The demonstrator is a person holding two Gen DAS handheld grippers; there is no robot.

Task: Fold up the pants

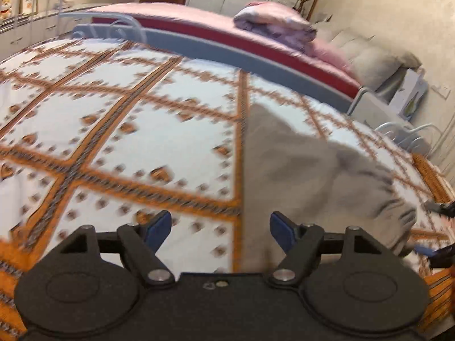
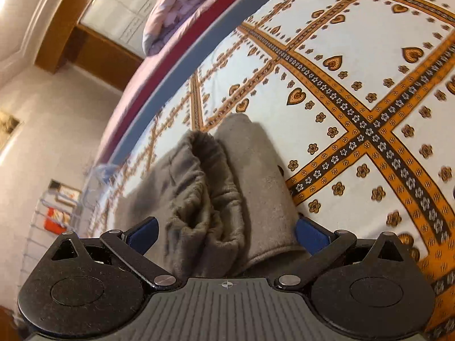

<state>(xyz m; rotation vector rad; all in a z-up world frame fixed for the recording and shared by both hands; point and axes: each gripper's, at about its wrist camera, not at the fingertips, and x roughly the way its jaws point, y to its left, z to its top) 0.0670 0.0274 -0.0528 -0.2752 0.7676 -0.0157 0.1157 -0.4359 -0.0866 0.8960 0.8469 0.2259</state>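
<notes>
Grey pants lie folded on the patterned bedspread, their gathered waistband toward the right. My left gripper hovers open above the spread at the pants' left edge. Its right pad is over the grey cloth and nothing is pinched. At the far right edge of the left wrist view, the right gripper straddles the waistband end. In the right wrist view the pants fill the gap of my right gripper. Its blue pads stand wide on either side and do not visibly press.
A blue bed rail borders the far side of the spread. Beyond it is a pink bed with a folded purple quilt. Grey cushions and white boxes are at the back right. A wardrobe and wall stand behind.
</notes>
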